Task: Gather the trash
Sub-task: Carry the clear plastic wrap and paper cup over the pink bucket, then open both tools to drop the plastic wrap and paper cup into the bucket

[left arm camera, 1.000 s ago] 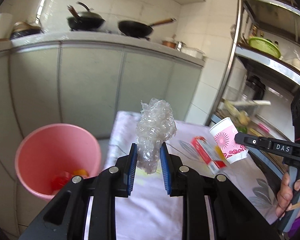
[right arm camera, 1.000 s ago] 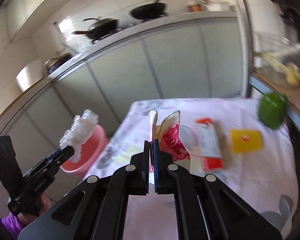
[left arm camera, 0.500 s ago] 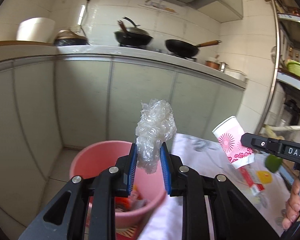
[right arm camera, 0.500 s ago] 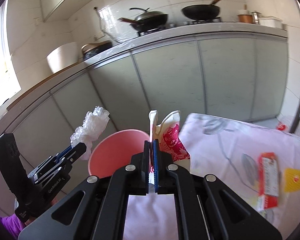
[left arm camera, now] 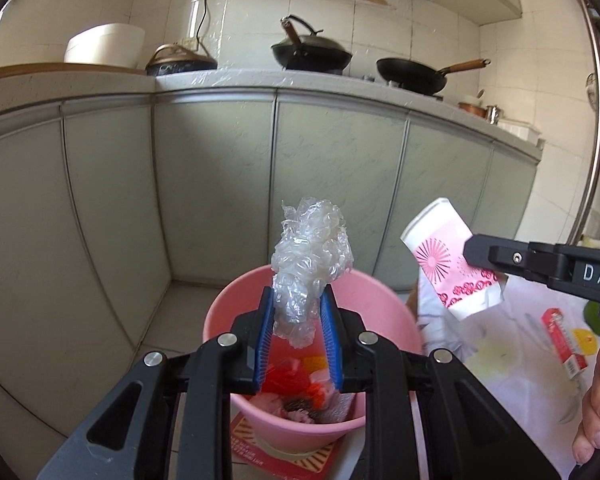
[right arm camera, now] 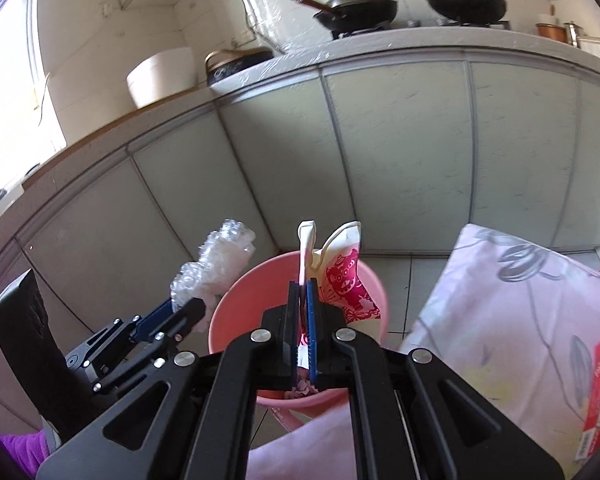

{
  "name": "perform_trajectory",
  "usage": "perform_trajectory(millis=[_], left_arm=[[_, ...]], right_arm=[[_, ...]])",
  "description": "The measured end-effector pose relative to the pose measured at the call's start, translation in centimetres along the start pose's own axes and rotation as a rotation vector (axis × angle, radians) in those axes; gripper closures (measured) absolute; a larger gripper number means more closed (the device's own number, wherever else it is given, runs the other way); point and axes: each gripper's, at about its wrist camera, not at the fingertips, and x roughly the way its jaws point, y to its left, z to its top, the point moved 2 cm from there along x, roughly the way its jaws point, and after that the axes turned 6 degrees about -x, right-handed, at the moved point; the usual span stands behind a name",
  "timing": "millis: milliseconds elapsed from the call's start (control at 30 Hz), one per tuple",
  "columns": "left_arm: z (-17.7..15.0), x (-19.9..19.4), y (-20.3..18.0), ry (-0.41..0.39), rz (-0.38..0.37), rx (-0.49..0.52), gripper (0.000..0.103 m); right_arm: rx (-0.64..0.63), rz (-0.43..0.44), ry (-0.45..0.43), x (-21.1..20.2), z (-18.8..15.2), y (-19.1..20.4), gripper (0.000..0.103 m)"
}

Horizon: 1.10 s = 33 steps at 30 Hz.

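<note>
My left gripper (left arm camera: pixel 299 338) is clamped on a crumpled wad of clear plastic wrap (left arm camera: pixel 310 264), blue pads pressing both sides; the wad sticks up at frame centre of the left view. My right gripper (right arm camera: pixel 303 332) has its pads squeezed nearly together on the flattened wall of a white paper cup with red print (right arm camera: pixel 342 276), centre of the right view. In the left view that cup (left arm camera: pixel 444 260) sits mid-right, mouth toward upper left.

Both loads are in front of the pink plastic bin (left arm camera: pixel 380 304), which fills lower centre in each view. Inside it: red and orange scraps (left arm camera: pixel 290 376), partly hidden by my fingers. Bin stands on a red-and-cream printed mat (left arm camera: pixel 324 460) on the tiled floor (left arm camera: pixel 180 304).

Right of the bin: table under a pale pink floral cloth (right arm camera: pixel 520 320). On the cloth, a red-and-white carton (left arm camera: pixel 562 340), yellow packet (left arm camera: pixel 584 338), green round item at the right edge, too cut off to identify.

Behind: grey-green cabinet doors (left arm camera: pixel 212 184), countertop above with a lidded wok (left arm camera: pixel 310 54), frying pan with a wooden handle (left arm camera: pixel 416 74), white pot (left arm camera: pixel 106 46); white tiled wall.
</note>
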Motion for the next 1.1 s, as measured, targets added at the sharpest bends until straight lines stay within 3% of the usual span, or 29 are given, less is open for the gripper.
perform_trajectory(millis=[467,1100], left_arm=[[-1.9,4.0,1.7,0.110,0.080,0.007,0.080],[-2.6,5.8,2.1,0.173,0.106,-0.002,0.074]], right_arm=[[-0.003,0.009,0.137,5.8,-2.3,0.3,0.099],[0.048,0.044,0.212,7.7,-3.0,-0.4,0.098]])
